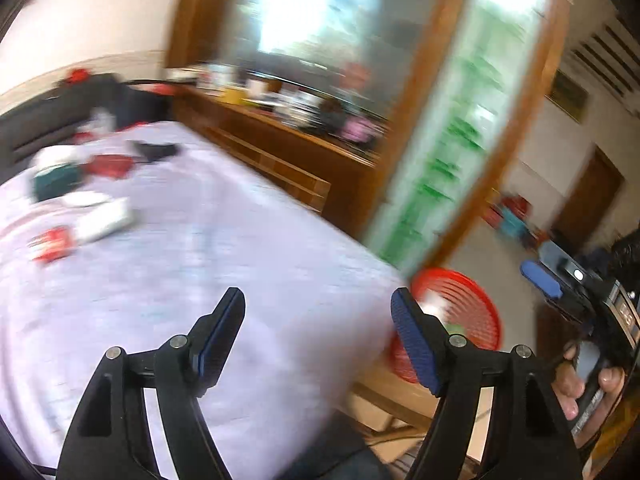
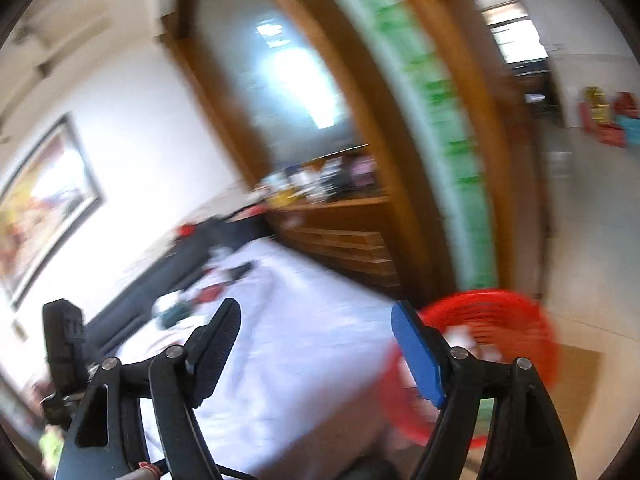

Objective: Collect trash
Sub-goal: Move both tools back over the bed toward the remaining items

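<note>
Black left gripper fingers carry blue pads (silver screws).

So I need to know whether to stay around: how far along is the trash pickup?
Partly done, it seems. The red basket beside the bed already holds something pale, though blur hides what. Nothing is in hand: the left claw and right claw are both open and empty. Left to collect: red packets, a white box and other bits at the bed's far end.

Basket right of bed
</note>
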A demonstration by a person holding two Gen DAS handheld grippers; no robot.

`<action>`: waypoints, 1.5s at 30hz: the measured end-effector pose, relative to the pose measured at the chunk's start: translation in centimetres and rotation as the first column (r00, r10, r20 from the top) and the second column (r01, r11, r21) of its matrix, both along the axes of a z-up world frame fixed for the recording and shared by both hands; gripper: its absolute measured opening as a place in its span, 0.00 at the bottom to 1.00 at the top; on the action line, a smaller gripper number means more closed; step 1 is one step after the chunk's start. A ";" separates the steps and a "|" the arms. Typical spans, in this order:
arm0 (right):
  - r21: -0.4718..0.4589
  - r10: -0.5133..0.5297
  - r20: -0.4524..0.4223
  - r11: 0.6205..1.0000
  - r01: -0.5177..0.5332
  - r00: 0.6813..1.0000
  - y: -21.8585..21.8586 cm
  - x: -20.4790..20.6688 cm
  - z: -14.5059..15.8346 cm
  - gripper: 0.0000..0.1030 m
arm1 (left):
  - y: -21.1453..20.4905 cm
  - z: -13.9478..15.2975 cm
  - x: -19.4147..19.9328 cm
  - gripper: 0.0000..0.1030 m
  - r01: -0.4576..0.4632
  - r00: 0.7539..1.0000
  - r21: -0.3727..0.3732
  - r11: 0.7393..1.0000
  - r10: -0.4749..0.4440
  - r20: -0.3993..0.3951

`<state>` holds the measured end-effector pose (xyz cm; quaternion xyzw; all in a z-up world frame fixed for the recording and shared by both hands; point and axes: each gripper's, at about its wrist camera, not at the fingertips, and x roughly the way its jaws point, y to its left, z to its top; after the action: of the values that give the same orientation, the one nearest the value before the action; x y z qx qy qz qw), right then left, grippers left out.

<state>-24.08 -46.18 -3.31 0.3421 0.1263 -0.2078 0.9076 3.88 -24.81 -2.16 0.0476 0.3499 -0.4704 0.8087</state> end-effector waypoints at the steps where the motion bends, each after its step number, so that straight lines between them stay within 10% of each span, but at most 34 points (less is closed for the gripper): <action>1: 0.007 0.056 0.019 0.998 -0.056 0.998 0.9 1.6 0.3 0.80 | 1.8 0.3 1.0 0.72 -0.041 0.999 -0.006 0.999 0.041 0.004; 8: 0.044 0.331 0.065 0.941 -0.334 0.941 6.1 12.3 1.2 0.81 | 13.7 1.7 7.1 0.72 -0.349 0.937 -0.026 0.937 0.349 -0.008; 17: 0.067 0.514 0.047 0.854 -0.516 0.856 11.2 22.6 1.7 0.83 | 21.1 1.5 11.1 0.72 -0.510 0.860 -0.028 0.860 0.509 -0.036; 32: 0.220 0.651 -0.049 0.747 -0.627 0.758 11.7 38.6 -3.8 0.87 | 17.2 -2.1 20.8 0.75 -0.564 0.819 0.087 0.821 0.570 -0.066; 45: 0.428 0.646 -0.050 0.703 -0.568 0.762 6.6 52.7 -13.5 0.87 | 9.7 -10.2 33.7 0.75 -0.532 0.810 0.295 0.794 0.579 -0.097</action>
<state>28.61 -39.54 -16.83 0.4311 0.3595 0.1010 0.8214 37.60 -15.11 -12.35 0.0021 0.4776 -0.1647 0.8630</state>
